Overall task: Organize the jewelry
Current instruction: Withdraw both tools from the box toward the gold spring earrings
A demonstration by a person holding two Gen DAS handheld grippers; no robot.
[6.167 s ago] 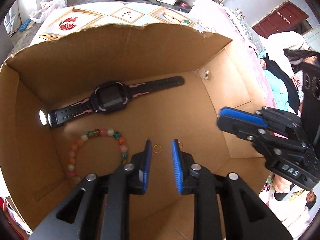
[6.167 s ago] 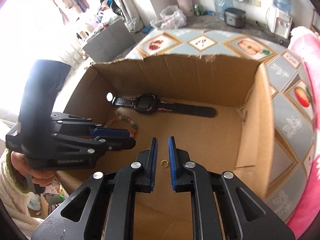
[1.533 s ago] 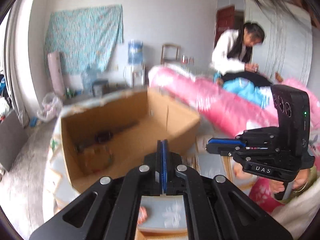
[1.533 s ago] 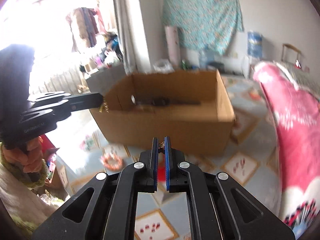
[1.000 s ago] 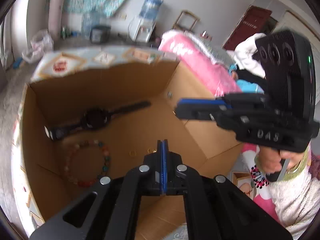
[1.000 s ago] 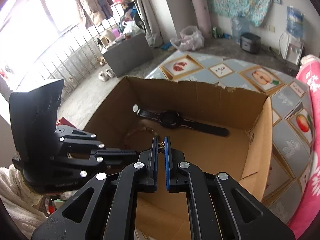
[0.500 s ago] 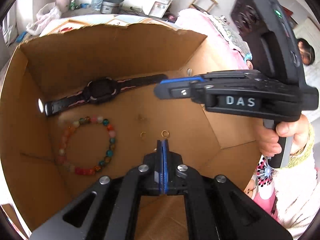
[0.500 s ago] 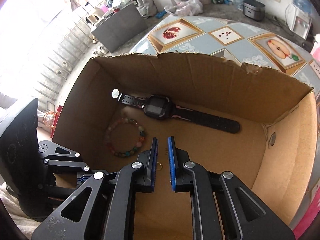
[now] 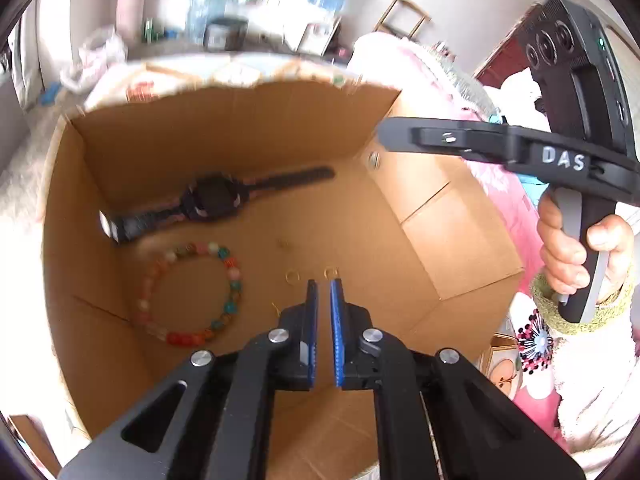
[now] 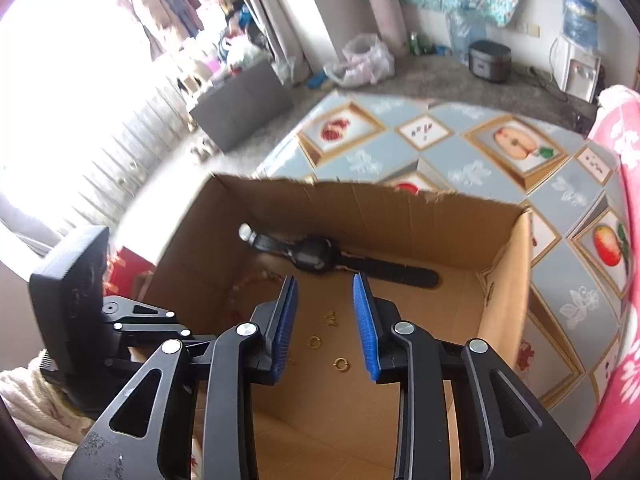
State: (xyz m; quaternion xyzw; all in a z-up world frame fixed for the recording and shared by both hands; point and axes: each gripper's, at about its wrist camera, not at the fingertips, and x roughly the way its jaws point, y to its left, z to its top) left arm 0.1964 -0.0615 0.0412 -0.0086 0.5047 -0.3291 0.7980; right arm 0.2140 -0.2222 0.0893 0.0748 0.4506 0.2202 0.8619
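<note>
An open cardboard box (image 9: 460,232) holds a black watch (image 9: 212,200) at the back and a ring of coloured beads (image 9: 192,292) on the left. Two small gold rings (image 9: 293,276) lie on the floor mid-box, a small gold piece (image 10: 330,318) just beyond them. My left gripper (image 9: 324,284) hangs over the rings; its jaws are opening, with a narrow gap and nothing between them. In its own view my right gripper (image 10: 324,282) is above the box; its jaws are also opening, wide apart and empty. The watch (image 10: 316,258) lies beyond it. The beads are mostly hidden there.
The right gripper's finger (image 9: 400,140) reaches over the box's right wall, held by a hand (image 9: 568,248). A patterned floor mat (image 10: 472,148) lies under the box, a pink quilt (image 10: 616,280) to the right. A grey crate (image 10: 244,108) stands farther back.
The left jaws have gone from shut to a narrow gap. The right jaws have spread much wider, and the right gripper has drawn up and back from the box floor.
</note>
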